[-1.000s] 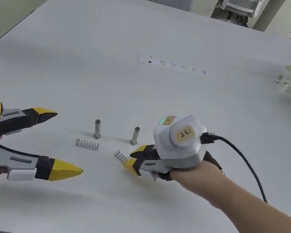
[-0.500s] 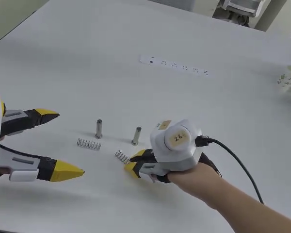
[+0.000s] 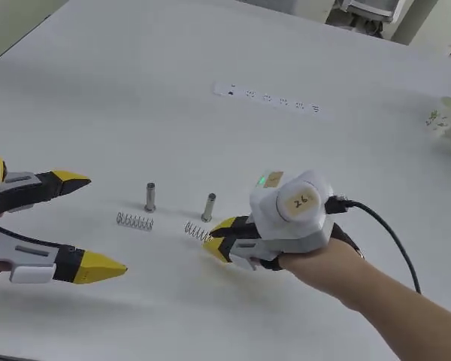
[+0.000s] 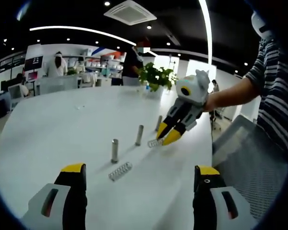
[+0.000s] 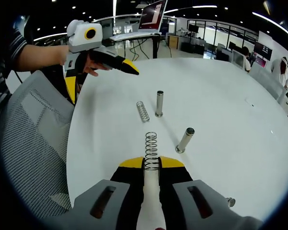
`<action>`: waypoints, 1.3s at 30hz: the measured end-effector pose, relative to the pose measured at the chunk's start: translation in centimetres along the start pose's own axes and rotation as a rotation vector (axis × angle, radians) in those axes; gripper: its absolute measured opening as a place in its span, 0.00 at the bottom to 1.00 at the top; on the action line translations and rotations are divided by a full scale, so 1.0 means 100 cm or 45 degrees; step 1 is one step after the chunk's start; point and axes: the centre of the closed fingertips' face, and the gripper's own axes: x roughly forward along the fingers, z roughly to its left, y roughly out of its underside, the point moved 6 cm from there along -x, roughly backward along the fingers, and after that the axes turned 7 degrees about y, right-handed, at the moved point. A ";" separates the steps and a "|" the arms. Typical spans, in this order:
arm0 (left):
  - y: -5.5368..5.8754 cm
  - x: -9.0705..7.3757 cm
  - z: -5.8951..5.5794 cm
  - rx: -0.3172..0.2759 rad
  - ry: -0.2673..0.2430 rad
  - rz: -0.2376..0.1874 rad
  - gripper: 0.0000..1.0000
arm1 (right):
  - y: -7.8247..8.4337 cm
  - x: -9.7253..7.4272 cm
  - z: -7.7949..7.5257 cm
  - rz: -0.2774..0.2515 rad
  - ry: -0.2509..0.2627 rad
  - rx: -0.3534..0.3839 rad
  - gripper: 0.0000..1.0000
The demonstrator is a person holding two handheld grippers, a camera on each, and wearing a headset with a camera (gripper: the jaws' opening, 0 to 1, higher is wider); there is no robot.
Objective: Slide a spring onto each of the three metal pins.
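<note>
Right gripper (image 3: 216, 241) clamped on one end of spring (image 3: 198, 231), long axis level along the jaws, free end near upright pin (image 3: 209, 207), left gripper (image 3: 105, 222) spread wide, well apart, bare table (image 3: 135, 90) all around.

Your right gripper (image 5: 152, 165) clamps the held spring (image 5: 151, 143) by its near end. This thin bright wire coil projects straight forward from the jaw tips. Its free end lies near the second pin (image 3: 209, 207) without touching it. The loose spring (image 3: 134, 221) lies flat on its side, just beside the foot of the first pin (image 3: 150, 196), on your side of it. Both pins are short grey metal cylinders, upright and bare. In the left gripper view, the third pin (image 4: 158, 123) stands upright in line with them, close to the right gripper.
</note>
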 end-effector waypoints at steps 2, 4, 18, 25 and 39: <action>0.000 0.001 -0.001 0.000 0.009 0.003 0.88 | -0.001 -0.005 -0.002 -0.006 0.003 -0.016 0.08; 0.000 0.002 -0.002 -0.001 0.019 0.004 0.87 | -0.002 -0.010 -0.005 -0.009 0.010 -0.024 0.08; 0.001 0.015 -0.015 -0.035 0.154 0.019 0.73 | -0.005 -0.033 0.000 -0.042 -0.084 -0.190 0.08; -0.006 0.032 -0.024 -0.002 0.243 0.034 0.65 | 0.001 -0.036 0.009 -0.043 -0.109 -0.270 0.08; -0.020 0.066 -0.042 0.118 0.386 0.050 0.44 | -0.005 -0.043 0.021 -0.062 -0.117 -0.393 0.08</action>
